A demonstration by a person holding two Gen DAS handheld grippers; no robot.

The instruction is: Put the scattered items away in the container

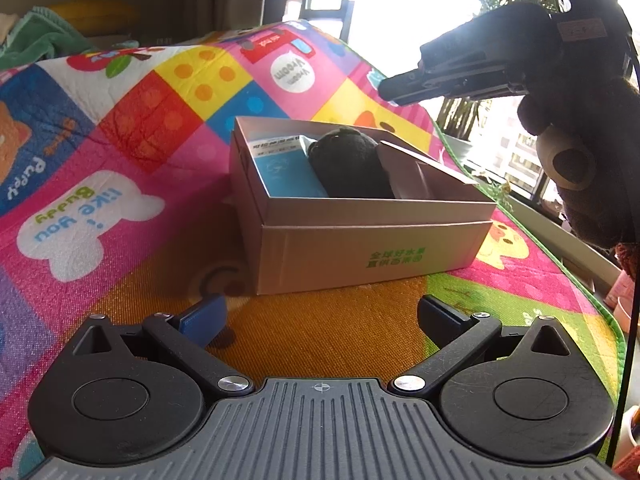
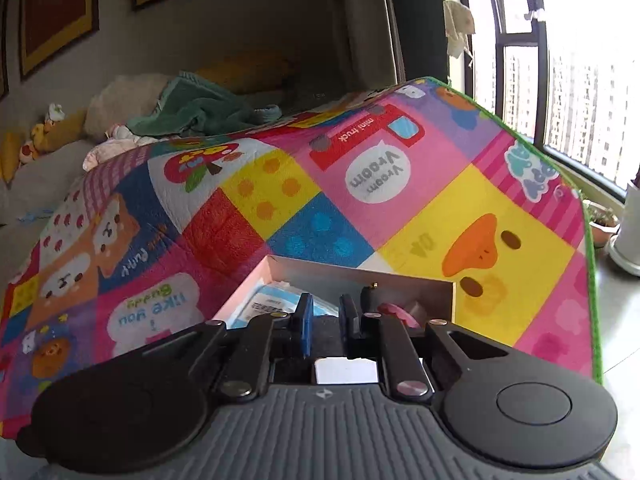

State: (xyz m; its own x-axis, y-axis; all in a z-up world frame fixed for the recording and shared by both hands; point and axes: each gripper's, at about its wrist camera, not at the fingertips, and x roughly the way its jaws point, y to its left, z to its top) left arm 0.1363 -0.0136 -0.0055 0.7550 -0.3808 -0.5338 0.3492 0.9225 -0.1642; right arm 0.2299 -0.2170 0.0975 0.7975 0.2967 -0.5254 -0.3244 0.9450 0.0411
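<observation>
Box (image 1: 360,240): top open, reachable from above. Inside, blue packet (image 1: 286,172) left, dark plush (image 1: 348,164) middle, folded flap (image 1: 416,172) right; little floor bare. Right gripper (image 1: 384,90) above far-right corner. Mat (image 1: 320,344) before box bare.

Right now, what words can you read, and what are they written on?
"Vroom Vroom": white speech bubble on the play mat.
"mini truck": red truck picture.
"i like you Buddy": white bubble.
"little Puppy": by the puppy picture; first word blurry.
Green Chinese characters on the cardboard box: too blurred.
Blue packet label: too small.
</observation>
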